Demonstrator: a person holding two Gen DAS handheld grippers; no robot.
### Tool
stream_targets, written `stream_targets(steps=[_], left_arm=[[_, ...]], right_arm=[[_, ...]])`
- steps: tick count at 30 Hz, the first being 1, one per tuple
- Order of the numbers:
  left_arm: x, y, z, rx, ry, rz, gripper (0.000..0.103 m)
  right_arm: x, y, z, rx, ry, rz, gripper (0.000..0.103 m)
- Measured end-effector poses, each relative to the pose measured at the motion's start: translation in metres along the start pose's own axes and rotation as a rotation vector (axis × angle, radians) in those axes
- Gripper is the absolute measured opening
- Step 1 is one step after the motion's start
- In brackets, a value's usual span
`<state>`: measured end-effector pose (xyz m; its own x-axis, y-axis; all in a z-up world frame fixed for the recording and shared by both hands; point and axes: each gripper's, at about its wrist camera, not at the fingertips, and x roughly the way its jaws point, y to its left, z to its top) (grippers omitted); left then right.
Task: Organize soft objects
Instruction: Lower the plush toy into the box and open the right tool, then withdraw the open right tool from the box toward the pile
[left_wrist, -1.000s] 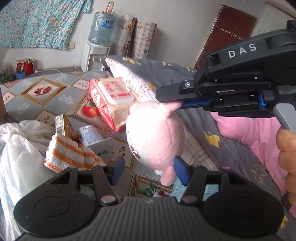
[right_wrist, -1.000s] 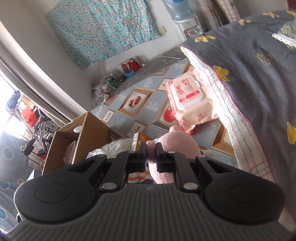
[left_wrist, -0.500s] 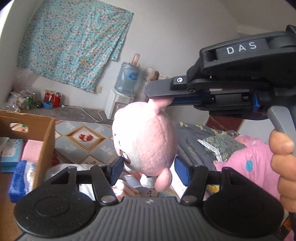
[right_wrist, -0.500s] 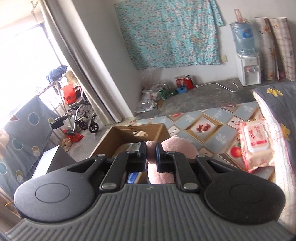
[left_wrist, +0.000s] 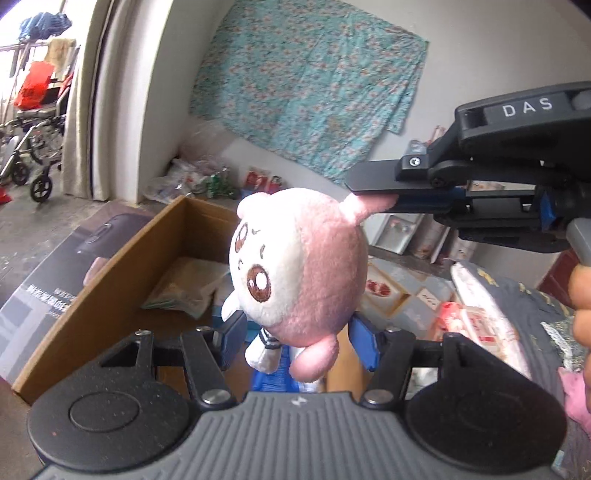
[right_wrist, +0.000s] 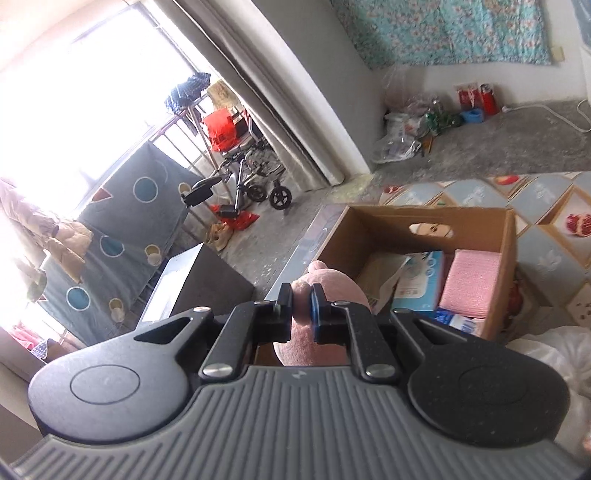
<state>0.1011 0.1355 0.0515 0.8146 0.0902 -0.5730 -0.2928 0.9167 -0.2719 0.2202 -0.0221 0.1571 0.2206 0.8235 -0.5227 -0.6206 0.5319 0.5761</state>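
Note:
A pink and white plush toy (left_wrist: 299, 273) hangs by one ear from my right gripper (left_wrist: 373, 201), which is shut on that ear. In the right wrist view the ear sits pinched in that gripper (right_wrist: 302, 308), the plush (right_wrist: 314, 343) below. My left gripper (left_wrist: 293, 338) is open, its blue pads either side of the plush's lower half, not pressing it. An open cardboard box (right_wrist: 506, 236) stands on the floor below and ahead; it holds a pink cloth (right_wrist: 472, 282), a blue and white pack (right_wrist: 417, 280) and paper.
A bed with a grey quilt (left_wrist: 517, 306) lies to the right. A red wipes pack (left_wrist: 465, 317) lies on the patterned floor mat (right_wrist: 546, 199). A flat printed carton (left_wrist: 66, 273) lies left of the box. A wheelchair (right_wrist: 251, 173) stands by the window.
Both grippers have swung left with the plush, away from the bed and the wipes pack, to a spot over the cardboard box. The plush has turned so its face shows.

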Motion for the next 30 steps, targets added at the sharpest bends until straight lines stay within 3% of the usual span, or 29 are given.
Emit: stream_targets(steps=[6, 11, 18, 26, 28, 30], left_arm=[[0.04, 0.051, 0.007, -0.042, 0.093, 0.157, 0.061], [0.052, 0.078, 0.002, -0.092, 0.137, 0.172, 0.061], [0.05, 0.076, -0.009, -0.091, 0.139, 0.151, 0.061], [0.049, 0.066, -0.016, -0.067, 0.156, 0.131, 0.063], [0.046, 0.065, -0.017, -0.063, 0.156, 0.128, 0.063], [0.041, 0.062, -0.016, -0.057, 0.151, 0.121, 0.064]], right_arm=[[0.1, -0.03, 0.007, 0.072, 0.122, -0.039, 0.008], [0.167, -0.075, -0.014, 0.081, 0.284, -0.214, 0.008], [0.156, -0.08, -0.014, 0.022, 0.295, -0.28, 0.009], [0.16, -0.11, -0.022, 0.061, 0.351, -0.312, 0.014], [0.156, -0.11, -0.02, 0.07, 0.351, -0.306, 0.02], [0.147, -0.106, -0.016, 0.066, 0.332, -0.295, 0.035]])
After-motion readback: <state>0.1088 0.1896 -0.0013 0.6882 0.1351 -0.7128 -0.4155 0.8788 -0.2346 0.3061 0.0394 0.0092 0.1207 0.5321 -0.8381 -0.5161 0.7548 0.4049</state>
